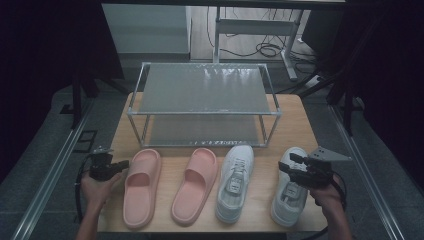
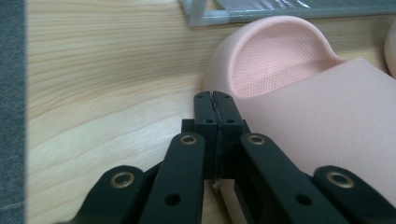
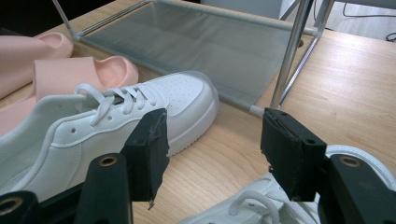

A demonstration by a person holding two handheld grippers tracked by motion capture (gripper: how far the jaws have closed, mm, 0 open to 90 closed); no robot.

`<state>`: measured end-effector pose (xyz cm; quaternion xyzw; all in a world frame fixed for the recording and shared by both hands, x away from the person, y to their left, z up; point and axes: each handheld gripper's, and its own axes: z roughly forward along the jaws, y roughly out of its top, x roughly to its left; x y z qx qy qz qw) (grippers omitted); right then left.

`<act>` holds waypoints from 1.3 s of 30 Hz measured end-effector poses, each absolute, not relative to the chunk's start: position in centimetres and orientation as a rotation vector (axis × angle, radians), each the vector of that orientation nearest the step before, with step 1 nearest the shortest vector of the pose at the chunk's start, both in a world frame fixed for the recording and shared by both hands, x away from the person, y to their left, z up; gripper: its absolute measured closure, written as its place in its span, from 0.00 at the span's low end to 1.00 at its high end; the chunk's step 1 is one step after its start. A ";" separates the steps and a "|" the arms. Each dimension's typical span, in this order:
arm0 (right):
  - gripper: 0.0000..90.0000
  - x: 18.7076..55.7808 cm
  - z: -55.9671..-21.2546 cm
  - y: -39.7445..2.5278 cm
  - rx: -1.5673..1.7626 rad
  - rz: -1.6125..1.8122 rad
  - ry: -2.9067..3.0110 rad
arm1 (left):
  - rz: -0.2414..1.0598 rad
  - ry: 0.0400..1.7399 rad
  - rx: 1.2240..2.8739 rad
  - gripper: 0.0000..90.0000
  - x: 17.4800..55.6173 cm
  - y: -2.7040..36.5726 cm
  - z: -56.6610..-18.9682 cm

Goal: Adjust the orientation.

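Observation:
Two pink slides (image 1: 142, 186) (image 1: 195, 184) and two white sneakers (image 1: 235, 182) (image 1: 289, 192) lie in a row along the table's front, toes toward a two-tier metal shoe rack (image 1: 203, 104). My left gripper (image 1: 119, 165) is shut and empty, its tip touching or nearly touching the left slide's (image 2: 299, 107) outer edge. My right gripper (image 1: 285, 164) is open, hovering above the right sneaker (image 3: 252, 205). In the right gripper view the left sneaker (image 3: 107, 121) lies beyond the left jaw and the rack's lower shelf (image 3: 205, 51) lies ahead.
The wooden table (image 1: 295, 125) has bare strips beside the rack. Dark floor and rails flank it. A desk frame and cables (image 1: 265, 47) stand behind the rack.

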<state>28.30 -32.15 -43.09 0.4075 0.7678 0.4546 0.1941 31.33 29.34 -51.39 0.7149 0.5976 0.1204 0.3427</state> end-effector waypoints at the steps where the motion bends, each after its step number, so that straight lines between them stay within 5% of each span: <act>1: 0.47 28.3 -43.1 -32.2 1.141 1.274 2.153 | 0.311 1.548 1.865 1.00 31.5 29.0 -51.4; 20: 0.47 28.3 -43.1 -32.2 1.145 1.270 2.151 | 0.333 1.498 1.894 0.98 32.3 26.9 -50.8; 27: 0.47 28.3 -43.0 -32.4 1.151 1.276 2.138 | 0.478 1.418 1.834 0.99 29.5 27.6 -47.2; 39: 0.47 28.2 -43.0 -32.5 1.153 1.272 2.136 | 0.521 1.382 1.802 0.99 24.7 28.4 -45.3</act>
